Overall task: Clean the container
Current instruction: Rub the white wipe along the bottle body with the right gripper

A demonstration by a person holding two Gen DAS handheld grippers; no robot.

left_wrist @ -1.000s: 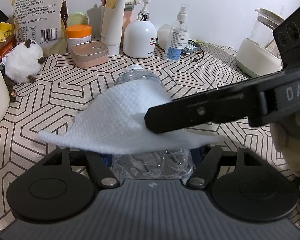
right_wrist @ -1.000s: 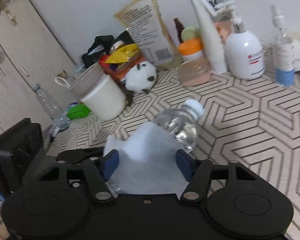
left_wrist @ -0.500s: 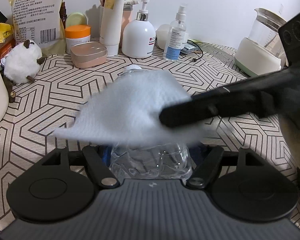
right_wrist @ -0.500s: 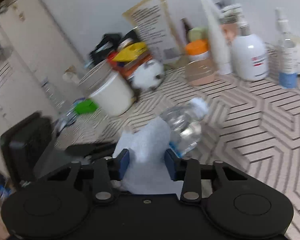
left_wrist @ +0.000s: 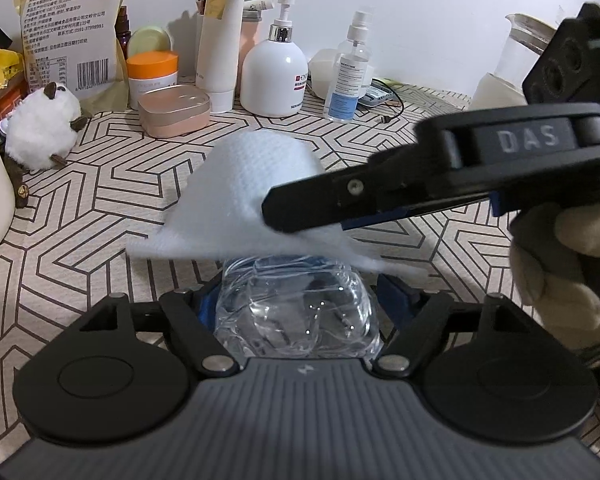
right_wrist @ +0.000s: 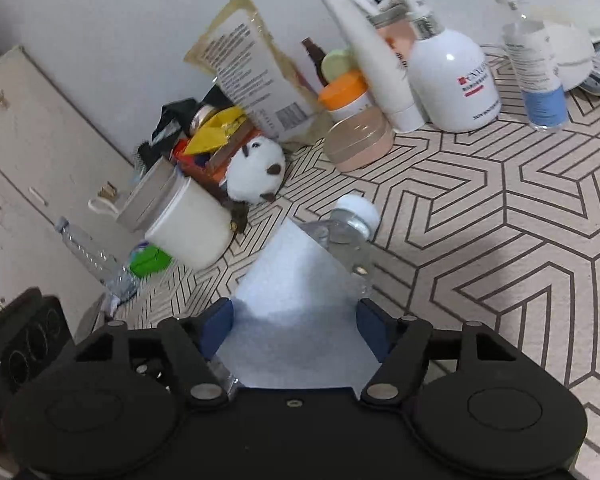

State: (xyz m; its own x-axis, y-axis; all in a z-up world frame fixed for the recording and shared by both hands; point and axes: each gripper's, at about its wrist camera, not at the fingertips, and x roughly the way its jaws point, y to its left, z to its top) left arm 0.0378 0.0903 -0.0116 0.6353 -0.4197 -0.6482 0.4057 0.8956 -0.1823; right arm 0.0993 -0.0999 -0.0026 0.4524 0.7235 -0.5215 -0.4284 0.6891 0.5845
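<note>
Left wrist view: the left hand-held gripper (left_wrist: 296,300) has the base of the clear plastic bottle (left_wrist: 296,320) between its blue pads; its jaws are opening, though the pads look still against the bottle. The bottle lies pointing away over the patterned bench (left_wrist: 100,200). A white paper towel (left_wrist: 244,196) is draped over the bottle's upper side, and the right hand-held gripper (left_wrist: 284,216) reaches in from the right and presses on it.

Right wrist view: the right hand-held gripper's jaws are opening and stand spread either side of the towel (right_wrist: 296,320), which covers the bottle (right_wrist: 352,232) up to its neck; the white cap (right_wrist: 358,208) shows beyond.

The wiping step appears to be in hand. The next move likely calls for a fresh pinch on the towel and a firm hold at the base.
</note>
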